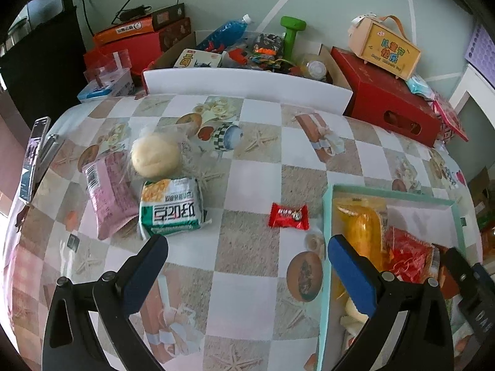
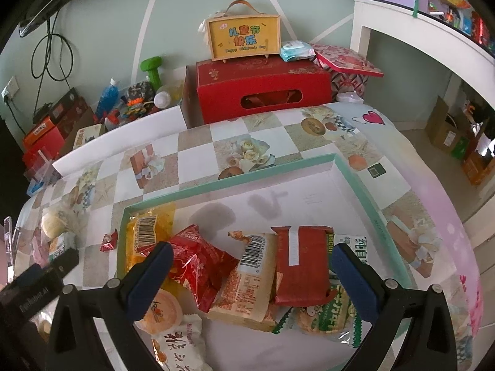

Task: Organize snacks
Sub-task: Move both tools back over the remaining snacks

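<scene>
Left gripper (image 1: pixel 247 262): jaws wide apart, empty, over tablecloth (image 1: pixel 247 293). Loose beyond it, left to right: pink packet (image 1: pixel 109 194), round bun (image 1: pixel 155 154), green-white pack (image 1: pixel 171 205), red candy (image 1: pixel 288 216). Teal tray (image 2: pixel 216 182): snacks heaped inside. Right gripper (image 2: pixel 252 262): jaws spread, empty, above heap.

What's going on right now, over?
Left gripper and right gripper open, empty. Four snacks outside tray, red candy nearest. Nothing in the way.

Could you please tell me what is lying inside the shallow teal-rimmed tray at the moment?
Inside the shallow teal-rimmed tray lie a yellow barcoded packet, a red crinkly packet, a beige wafer pack, a dark red wrapper and green biscuit packs. Whatever lies beneath them is hidden.
</scene>
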A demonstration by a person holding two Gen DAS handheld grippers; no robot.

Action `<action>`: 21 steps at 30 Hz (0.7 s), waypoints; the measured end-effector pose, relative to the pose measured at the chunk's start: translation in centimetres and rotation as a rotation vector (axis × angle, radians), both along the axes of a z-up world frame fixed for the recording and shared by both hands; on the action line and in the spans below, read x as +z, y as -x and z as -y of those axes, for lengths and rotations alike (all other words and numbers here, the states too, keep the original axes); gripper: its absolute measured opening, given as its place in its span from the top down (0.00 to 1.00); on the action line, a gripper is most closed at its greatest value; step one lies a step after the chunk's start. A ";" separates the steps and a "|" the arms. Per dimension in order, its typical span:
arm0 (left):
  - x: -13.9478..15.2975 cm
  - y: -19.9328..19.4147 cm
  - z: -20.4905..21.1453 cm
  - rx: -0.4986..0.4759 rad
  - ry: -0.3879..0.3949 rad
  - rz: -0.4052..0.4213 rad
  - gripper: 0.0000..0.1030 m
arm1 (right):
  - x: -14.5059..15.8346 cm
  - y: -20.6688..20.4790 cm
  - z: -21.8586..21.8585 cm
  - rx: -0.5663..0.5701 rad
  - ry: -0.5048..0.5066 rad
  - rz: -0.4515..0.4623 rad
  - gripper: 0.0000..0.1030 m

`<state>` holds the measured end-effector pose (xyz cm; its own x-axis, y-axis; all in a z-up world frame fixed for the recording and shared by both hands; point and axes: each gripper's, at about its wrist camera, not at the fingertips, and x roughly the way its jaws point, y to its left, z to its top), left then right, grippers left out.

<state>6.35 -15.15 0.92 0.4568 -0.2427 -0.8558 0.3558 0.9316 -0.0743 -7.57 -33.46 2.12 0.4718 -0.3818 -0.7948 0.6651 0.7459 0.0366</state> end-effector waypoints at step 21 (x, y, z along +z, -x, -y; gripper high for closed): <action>0.2 -6.4 -10.5 0.175 0.105 -0.043 0.00 | -0.3 -3.6 -5.0 0.151 0.031 0.038 0.00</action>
<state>12.72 -4.65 1.10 0.4632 -0.2521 -0.8496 0.1836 0.9652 -0.1863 -3.92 -28.50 1.81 0.5555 -0.3283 -0.7640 0.5440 0.8383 0.0353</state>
